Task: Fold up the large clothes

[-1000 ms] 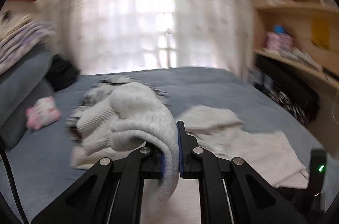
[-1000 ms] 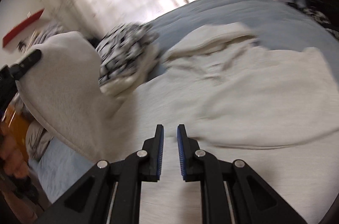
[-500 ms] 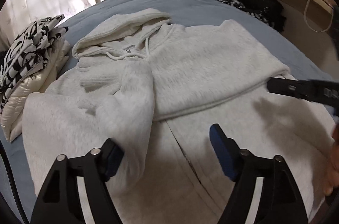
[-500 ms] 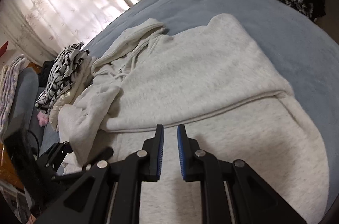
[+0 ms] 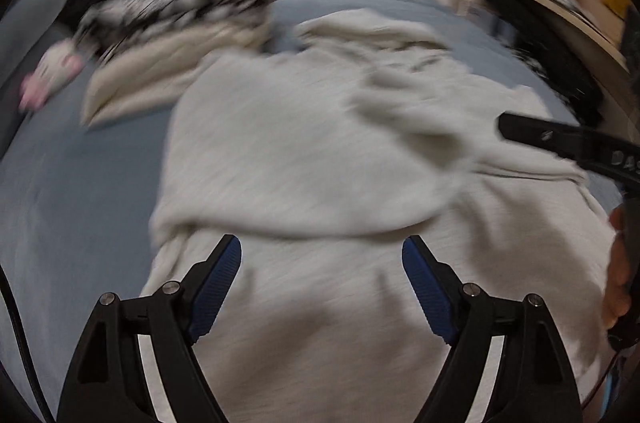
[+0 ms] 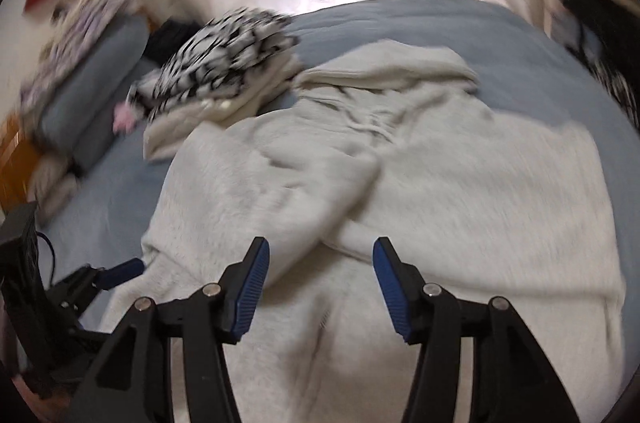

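A light grey hoodie [image 5: 320,151] lies spread on the blue bed [image 5: 80,183], with its hood [image 6: 392,63] at the far end. One sleeve [image 6: 320,199] lies folded across the body. My left gripper [image 5: 322,247] hovers low over the hoodie's near part with its jaws opening wide and only flat cloth below them. My right gripper [image 6: 321,249] hangs just above the folded sleeve's cuff, its jaws also opening and gripping nothing. In the left wrist view the right gripper [image 5: 560,139] reaches in from the right. The left gripper [image 6: 120,269] shows at the hoodie's left edge in the right wrist view.
A stack of folded clothes [image 6: 224,51] topped by a black-and-white patterned piece sits at the hoodie's far left. A pink soft toy [image 5: 52,75] and a grey pillow [image 6: 92,75] lie further left. Wooden shelves [image 5: 560,3] line the right wall, and a curtained window is behind the bed.
The left gripper let go of the grey sleeve, opened wide and dropped toward the hoodie. The sleeve now lies across the body. The right gripper went from shut to open.
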### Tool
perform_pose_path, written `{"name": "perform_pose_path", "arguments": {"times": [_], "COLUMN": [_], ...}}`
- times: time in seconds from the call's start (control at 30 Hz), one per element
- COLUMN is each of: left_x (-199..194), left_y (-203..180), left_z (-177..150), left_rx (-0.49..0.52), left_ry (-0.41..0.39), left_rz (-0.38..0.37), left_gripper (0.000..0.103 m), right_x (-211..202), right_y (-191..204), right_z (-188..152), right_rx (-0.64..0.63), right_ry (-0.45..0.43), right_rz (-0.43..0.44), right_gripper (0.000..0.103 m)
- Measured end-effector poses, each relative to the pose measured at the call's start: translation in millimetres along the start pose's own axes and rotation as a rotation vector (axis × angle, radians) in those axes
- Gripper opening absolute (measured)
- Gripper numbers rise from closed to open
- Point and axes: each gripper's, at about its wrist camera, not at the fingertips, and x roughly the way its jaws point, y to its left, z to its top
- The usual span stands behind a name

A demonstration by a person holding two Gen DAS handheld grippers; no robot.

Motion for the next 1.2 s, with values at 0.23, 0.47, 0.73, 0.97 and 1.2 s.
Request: {"name": "perform_pose_path", "arguments": {"times": [0.23, 0.47, 0.73, 0.97, 1.2], "left_x": [14.5, 20.9, 16.7, 5.5, -19.5], "left_y": [52.0, 62.5, 52.9, 46.3, 83.5], "left_z": [-14.1, -24.7, -26.0, -24.4, 35.6], "left_rx": [-0.193, -0.221, -0.190, -0.135, -0.128], "left_ry": [0.065, 0.081, 0.050, 0.077, -0.002], "left_rz": [0.000, -0.020, -0.028, -0.054, -0.095], "left_gripper": [0.081, 0.081, 0.081, 0.081, 0.082], "right_x": [70.8, 57.7, -66.8, 11.9, -8.8], "right_y": [41.5, 60.1, 18.7, -87.9, -134.4], "right_z": [15.7, 31.7, 64.6, -23.2, -31.1], "right_rx": [-0.213, -0.296, -0.048, 0.288, 0.415], "right_ry": [0.155, 0.098, -0.340, 0.161, 0.107], "right_rz": [-0.147, -0.181, -0.032, -0.066, 0.041], "right_gripper": [0.054, 0.008, 0.009, 0.038, 0.043]}}
